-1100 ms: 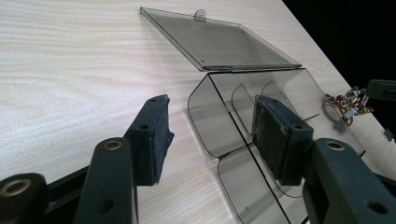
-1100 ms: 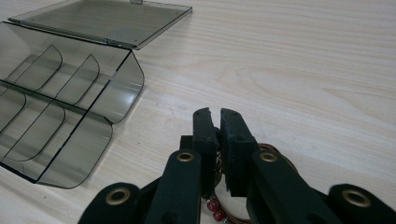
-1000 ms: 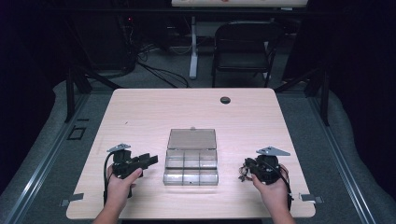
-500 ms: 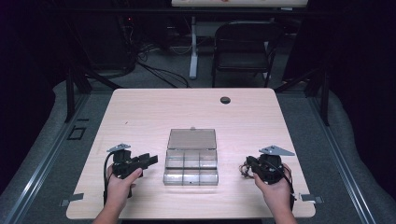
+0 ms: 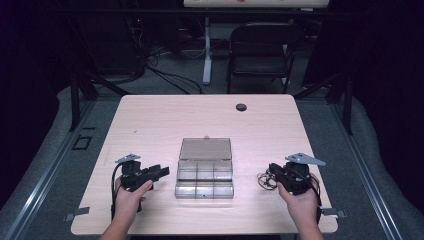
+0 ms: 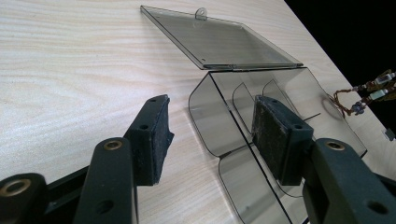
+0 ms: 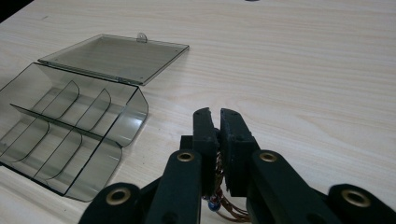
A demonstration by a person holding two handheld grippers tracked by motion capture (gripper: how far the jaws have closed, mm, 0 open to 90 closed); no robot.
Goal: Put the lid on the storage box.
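A smoky clear plastic compartment box [image 5: 204, 189] lies open at the table's middle, its lid [image 5: 205, 149] flat behind it. My left gripper [image 5: 163, 171] rests just left of the box and is open, with nothing between its jaws. The left gripper view has the open gripper [image 6: 212, 116] looking at the box's near wall [image 6: 205, 126] and lid [image 6: 219, 42]. My right gripper [image 5: 272, 170] sits right of the box, shut on a tangle of thin brown wire with small beads [image 5: 264, 181]. That beaded wire [image 7: 219, 205] hangs under the closed right gripper [image 7: 216, 116], with the box [image 7: 70, 135] to its left.
A small black round object [image 5: 241, 107] lies near the table's far edge. A dark folding chair [image 5: 260, 50] and cables stand beyond the table [image 5: 150, 120]. Both forearms come in over the near edge.
My right gripper has edged slightly to the right with the beaded wire still in it. The left gripper and the box have not moved.
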